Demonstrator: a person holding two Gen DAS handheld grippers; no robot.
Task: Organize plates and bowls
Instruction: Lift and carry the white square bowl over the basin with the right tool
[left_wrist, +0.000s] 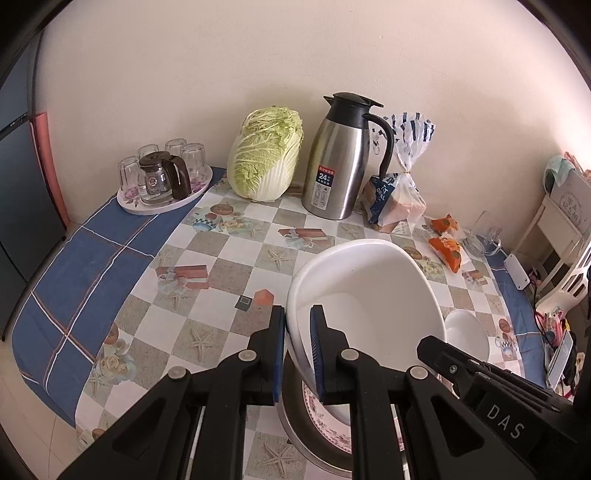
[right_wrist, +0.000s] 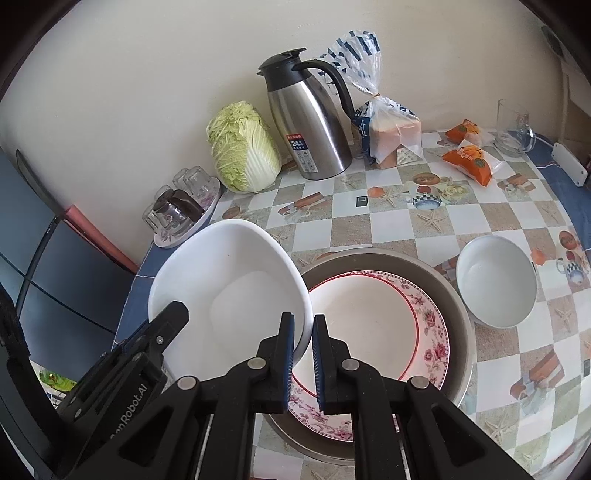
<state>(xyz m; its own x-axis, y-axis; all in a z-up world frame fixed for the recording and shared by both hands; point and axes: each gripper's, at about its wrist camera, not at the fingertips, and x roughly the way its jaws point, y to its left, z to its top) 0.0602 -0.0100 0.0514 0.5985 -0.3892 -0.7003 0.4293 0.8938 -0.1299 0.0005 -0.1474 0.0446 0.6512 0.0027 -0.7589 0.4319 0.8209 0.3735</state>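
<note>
Held up off the table (right_wrist: 369, 229) between both grippers: a white squarish bowl (right_wrist: 229, 291), tilted, jaws of the left gripper (left_wrist: 298, 354) clamped on its rim at one side, jaws of the right gripper (right_wrist: 303, 350) clamped on the rim at the opposite side. Directly beside and below it, toward the right gripper's side: a floral-rimmed plate (right_wrist: 424, 332) lying flat inside a round metal basin (right_wrist: 458, 295), the bowl's lower edge overlapping the plate's rim in the right wrist view; touching or clear, cannot tell. Further right, just beside the basin, apart from it or barely touching: a small white bowl (right_wrist: 496, 280), upright. Probably next: carried sideways toward the right until centred over the plate, levelled, then lowered. Risk: tilted rim knocking the plate's edge before levelling
</note>
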